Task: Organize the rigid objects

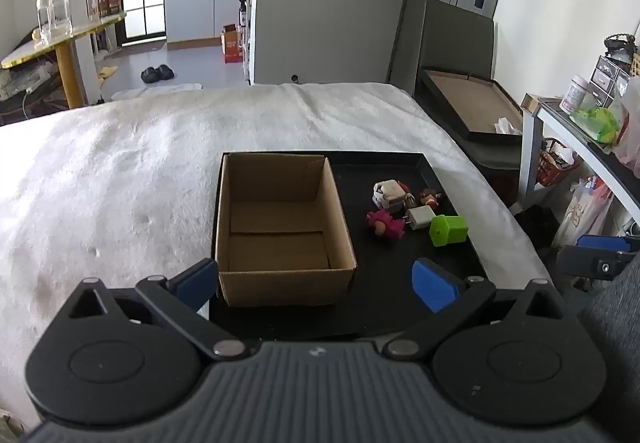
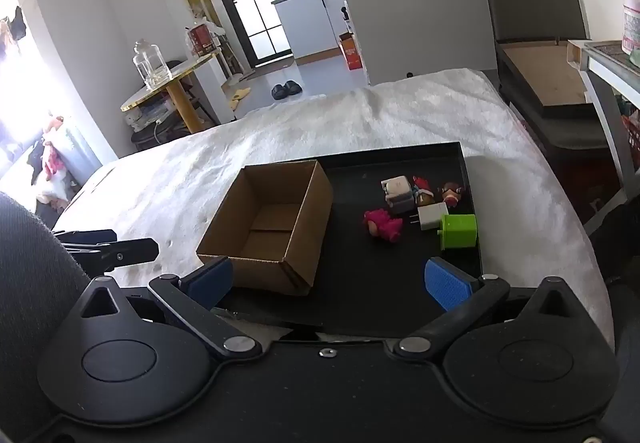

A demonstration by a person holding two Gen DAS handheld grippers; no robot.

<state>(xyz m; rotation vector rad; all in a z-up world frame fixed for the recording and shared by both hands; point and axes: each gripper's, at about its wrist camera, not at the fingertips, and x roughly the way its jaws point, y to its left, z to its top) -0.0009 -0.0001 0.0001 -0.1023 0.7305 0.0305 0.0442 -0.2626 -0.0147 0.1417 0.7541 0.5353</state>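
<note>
Though both grippers' jaws gape wide w/ nothing held, small figures (image 1: 430, 198) behind white charger (image 1: 420, 218) too tiny to ID

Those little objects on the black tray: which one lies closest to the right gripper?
The green block, at the cluster's near right corner, just beyond the open right gripper; the white charger and pink toy sit farther back.

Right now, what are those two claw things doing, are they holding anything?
Left gripper: jaws wide open, holding nothing.
Right gripper: jaws wide open, holding nothing.
</note>
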